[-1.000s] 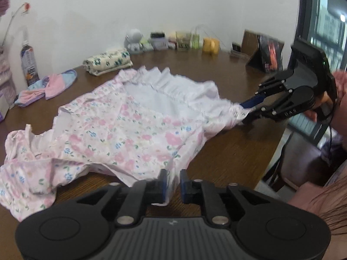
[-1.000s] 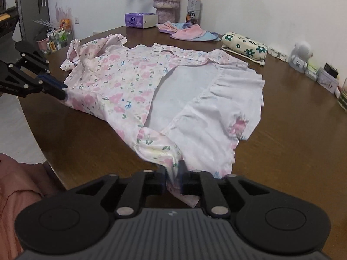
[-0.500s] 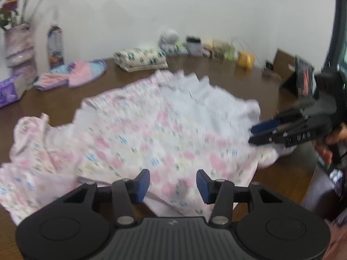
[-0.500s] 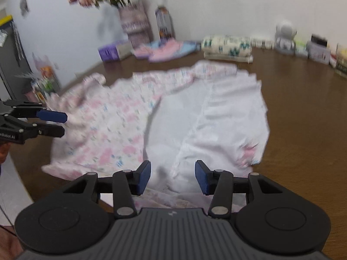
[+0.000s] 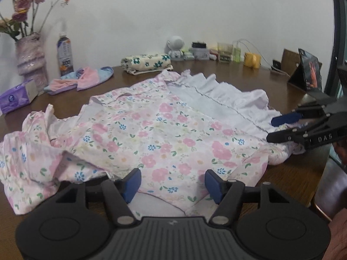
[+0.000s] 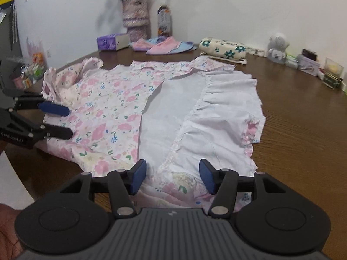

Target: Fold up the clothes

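Garment (image 5: 164, 130) spread flat across the wooden table (image 6: 303, 119) — a floral dress, one side turned over so the white lining and ruffled hem (image 6: 225, 108) face up beside the printed half. Laid open like this, presumably, so the fold just made can settle before the next one.

Left gripper (image 5: 172, 183) low over the dress's near edge, blue pads (image 5: 132, 182) wide apart and opening; cloth lying under and between them, not pinched. Right gripper (image 6: 172, 176) likewise over the dress's edge where the ruffle meets the print, jaws opening, fabric resting loose between them, pads clear of it. Both tilted down toward the dress, close to the cloth — reads as a release, each corner set down on the dress rather than dropped from height, so the layers stay aligned.

Beyond the dress, toward the wall: folded floral cloth (image 5: 147, 64), pink and blue fabric (image 5: 82, 80), tissue box (image 5: 17, 96), vase of flowers (image 5: 31, 58), bottle (image 5: 64, 57). Kept well apart from the dress, leaving it room to be turned.

Sleeve end of the dress (image 5: 32, 138) rumpled, likely needing smoothing or tucking next.
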The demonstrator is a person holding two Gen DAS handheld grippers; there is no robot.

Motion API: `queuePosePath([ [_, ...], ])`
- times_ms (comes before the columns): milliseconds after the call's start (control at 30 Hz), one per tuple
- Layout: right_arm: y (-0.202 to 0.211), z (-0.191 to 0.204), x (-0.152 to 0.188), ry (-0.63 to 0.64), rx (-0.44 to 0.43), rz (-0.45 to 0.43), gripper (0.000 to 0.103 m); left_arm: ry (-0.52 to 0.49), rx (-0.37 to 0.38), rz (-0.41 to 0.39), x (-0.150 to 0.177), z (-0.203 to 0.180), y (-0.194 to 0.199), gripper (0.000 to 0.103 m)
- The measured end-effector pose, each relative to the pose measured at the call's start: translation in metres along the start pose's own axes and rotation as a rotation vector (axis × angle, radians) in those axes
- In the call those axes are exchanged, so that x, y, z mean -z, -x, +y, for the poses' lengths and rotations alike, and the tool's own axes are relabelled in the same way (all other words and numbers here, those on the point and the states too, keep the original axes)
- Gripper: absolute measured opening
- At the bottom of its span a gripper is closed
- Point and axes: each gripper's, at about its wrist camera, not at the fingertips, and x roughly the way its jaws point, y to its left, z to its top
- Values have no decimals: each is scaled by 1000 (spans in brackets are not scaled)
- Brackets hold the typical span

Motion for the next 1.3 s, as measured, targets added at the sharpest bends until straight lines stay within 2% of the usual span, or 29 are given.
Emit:
queuePosePath([
  [167,-2,4,4,-30,29,-50,63,75,12,-26,-2,6,2,64],
  [267,-1,-1,1,-69,11,-49,63,124,-7,-94,-6,15,16,65],
  [367,9,-8,-7,-112,22,-106,64,167,-72,-149,-14,29,29,73],
  [500,5,-7,-30,-63,89,-138,65,238,-170,-195,-19,55,45,73],
  [567,-3,-7,-40,-48,93,-138,65,285,-225,-210,-18,70,54,73],
  [700,-28,-9,-55,-30,88,-106,66,376,-380,-199,-4,104,66,73],
  [800,-49,-10,-63,-2,105,-68,67,410,-458,-129,6,126,64,73],
  [867,-59,-11,-65,4,112,-48,67,408,-455,-78,11,137,59,73],
  [967,-73,-16,-65,-9,125,-5,67,361,-391,-36,11,141,46,71],
  [1100,-82,-23,-62,-34,111,23,67,256,-338,33,0,142,22,60],
  [1200,-86,-29,-64,-49,102,24,68,201,-323,55,-11,142,7,45],
  [1267,-90,-32,-67,-53,104,21,68,194,-321,66,-18,149,-3,28],
  [1300,-92,-34,-69,-55,105,20,68,194,-327,72,-21,152,-9,26],
])
